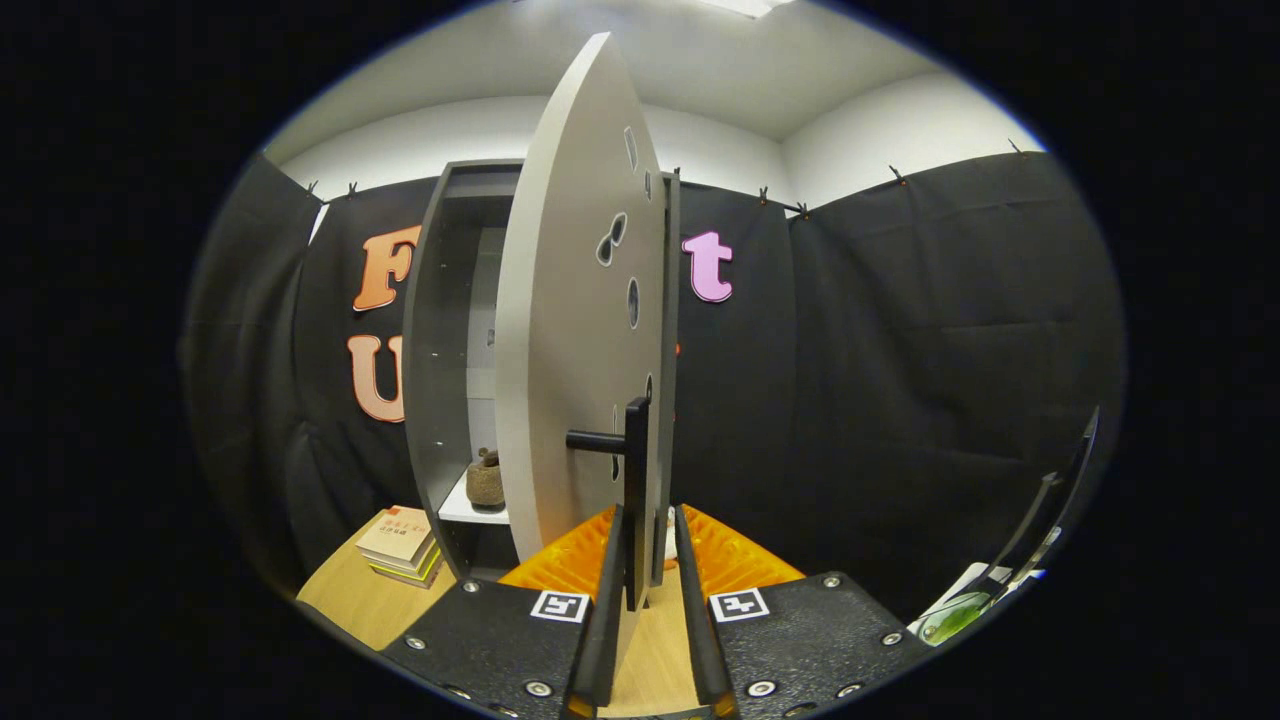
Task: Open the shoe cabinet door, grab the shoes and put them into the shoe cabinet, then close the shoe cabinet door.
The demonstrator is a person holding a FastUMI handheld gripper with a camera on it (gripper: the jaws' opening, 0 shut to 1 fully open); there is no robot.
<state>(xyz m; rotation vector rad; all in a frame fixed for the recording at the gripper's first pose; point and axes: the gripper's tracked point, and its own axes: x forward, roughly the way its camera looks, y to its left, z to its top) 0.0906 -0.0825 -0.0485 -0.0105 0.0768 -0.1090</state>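
The grey shoe cabinet (440,330) stands on a wooden table against the black cloth wall. Its door (570,330) is swung well open, so I see it almost edge-on with the dark interior to its left. A small brown item (485,480), possibly a shoe, sits on the white shelf (470,512) inside. The black door handle (636,470) runs down between my fingers. My gripper (648,525) is closed narrowly around the handle and the door's edge, with a finger on each side.
A stack of books (400,545) lies on the wooden table (350,600) left of the cabinet. At the far right a dark slanted stand (1050,510) rises over a green-and-white object (950,615).
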